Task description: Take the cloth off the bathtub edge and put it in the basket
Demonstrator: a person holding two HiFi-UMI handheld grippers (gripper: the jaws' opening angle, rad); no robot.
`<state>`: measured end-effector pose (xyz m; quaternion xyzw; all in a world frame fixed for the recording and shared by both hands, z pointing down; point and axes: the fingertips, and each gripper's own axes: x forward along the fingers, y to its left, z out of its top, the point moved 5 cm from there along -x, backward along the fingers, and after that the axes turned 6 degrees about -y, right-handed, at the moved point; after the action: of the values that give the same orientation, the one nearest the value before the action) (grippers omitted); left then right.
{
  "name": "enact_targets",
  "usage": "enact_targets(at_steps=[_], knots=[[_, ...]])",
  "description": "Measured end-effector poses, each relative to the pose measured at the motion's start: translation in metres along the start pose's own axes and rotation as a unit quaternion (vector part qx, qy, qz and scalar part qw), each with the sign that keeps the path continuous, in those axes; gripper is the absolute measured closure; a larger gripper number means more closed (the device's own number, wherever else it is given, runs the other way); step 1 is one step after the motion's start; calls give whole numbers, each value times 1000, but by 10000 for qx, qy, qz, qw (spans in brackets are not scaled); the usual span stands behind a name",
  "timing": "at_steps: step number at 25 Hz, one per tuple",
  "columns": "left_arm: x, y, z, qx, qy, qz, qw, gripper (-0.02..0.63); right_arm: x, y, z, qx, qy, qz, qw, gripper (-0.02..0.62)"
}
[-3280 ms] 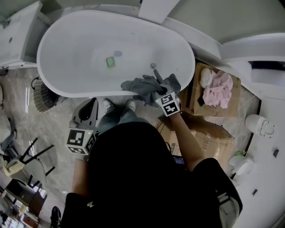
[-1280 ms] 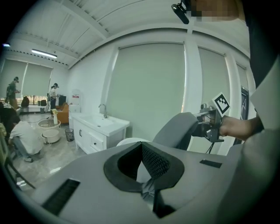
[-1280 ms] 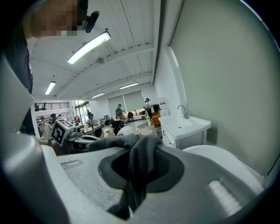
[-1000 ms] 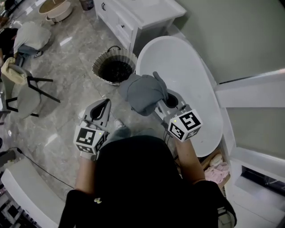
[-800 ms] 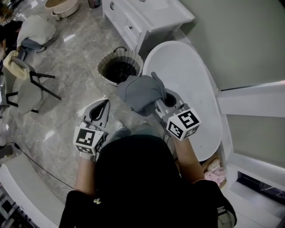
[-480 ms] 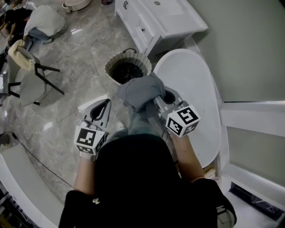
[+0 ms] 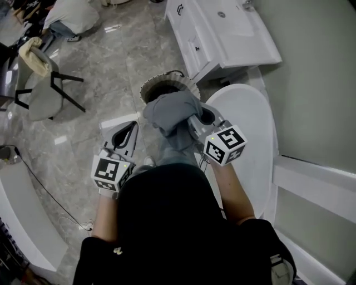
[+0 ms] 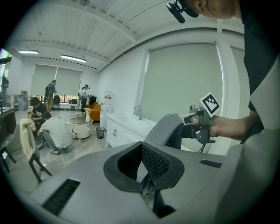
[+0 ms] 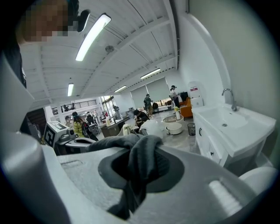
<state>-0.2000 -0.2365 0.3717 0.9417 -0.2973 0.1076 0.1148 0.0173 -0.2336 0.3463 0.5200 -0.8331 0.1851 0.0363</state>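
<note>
A grey cloth [image 7: 168, 113] hangs bunched from my right gripper [image 7: 192, 123], which is shut on it; in the right gripper view the cloth [image 9: 139, 159] drapes out over the pads. In the head view the cloth is in the air, covering the near rim of the round ribbed basket [image 7: 161, 87] on the floor. The white bathtub [image 7: 247, 131] lies to the right, partly under my right arm. My left gripper [image 7: 128, 131] hovers left of the cloth, jaws together with nothing between them. The left gripper view shows the cloth [image 8: 166, 130] and the right gripper's marker cube.
A white vanity with a sink [image 7: 225, 28] stands beyond the basket. A chair [image 7: 47, 83] and a crouching person [image 7: 72, 14] are at the far left. A cable and a white curved object [image 7: 22, 211] lie on the marble floor at the left.
The cloth has come off the bathtub edge in my right gripper. The view has swung from the tub toward the basket, which now lies right under the cloth's far side. The left gripper stays alongside.
</note>
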Motion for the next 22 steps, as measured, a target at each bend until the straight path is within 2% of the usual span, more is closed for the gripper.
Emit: enact_targets(at_steps=[12, 22], knots=[[93, 45, 43, -166, -20, 864, 9961, 594, 100, -104, 50, 133, 98, 803, 9966, 555], [112, 83, 47, -281, 103, 1225, 9920, 594, 171, -142, 56, 173, 178, 964, 9950, 554]])
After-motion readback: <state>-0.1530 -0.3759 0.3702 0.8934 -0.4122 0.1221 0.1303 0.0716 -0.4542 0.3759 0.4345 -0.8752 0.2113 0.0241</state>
